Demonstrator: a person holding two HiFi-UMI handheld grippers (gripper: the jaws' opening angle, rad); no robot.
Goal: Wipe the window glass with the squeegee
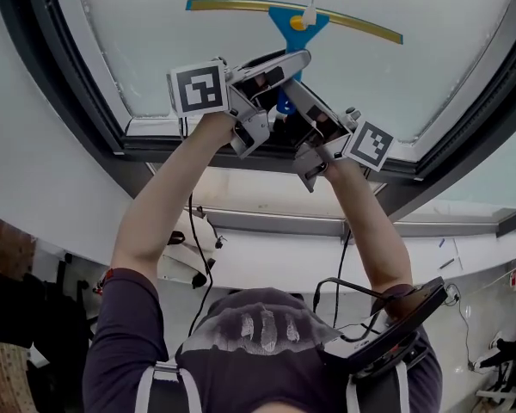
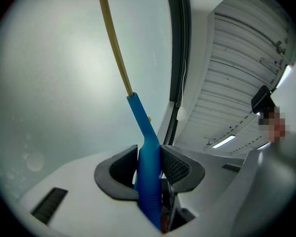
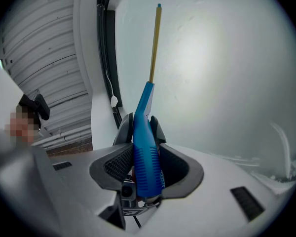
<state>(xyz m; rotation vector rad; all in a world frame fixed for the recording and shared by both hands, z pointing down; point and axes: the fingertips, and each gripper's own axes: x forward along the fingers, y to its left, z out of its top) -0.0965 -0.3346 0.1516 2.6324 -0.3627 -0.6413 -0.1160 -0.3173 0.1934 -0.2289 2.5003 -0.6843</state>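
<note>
Both arms reach up overhead, forearms close together and converging on one point. The left tongs (image 1: 279,69) come in from the left with their marker cube (image 1: 198,89) turned toward the camera. The right tongs (image 1: 299,108) come in from the right and lower, with their cube (image 1: 371,144) at the wrist.

Both pairs of tongs pinch the same blue handle (image 1: 283,103) of the squeegee (image 1: 296,20). In the left gripper view, the left tongs (image 2: 149,168) have their ribbed pads pressed on either side of the handle (image 2: 147,181). In the right gripper view, the right tongs (image 3: 147,171) clamp the ribbed butt of the handle (image 3: 147,167). The other pair's dark jaws grip further up, nearer the blade.

The squeegee's long yellow blade (image 1: 361,27) lies across the upper part of the window glass (image 1: 198,41). It tilts slightly down to the right, with the blue head at its middle.

A white cord with a small knob (image 1: 310,13) hangs right in front of the squeegee head.

Neither blade end reaches the dark window frame (image 1: 86,101), so bare glass shows on both sides and below. The lower rail of the frame (image 1: 172,149) runs just beside the 2 wrists. The glass looks hazy, with a few droplet marks near its edge in both gripper views.
</note>
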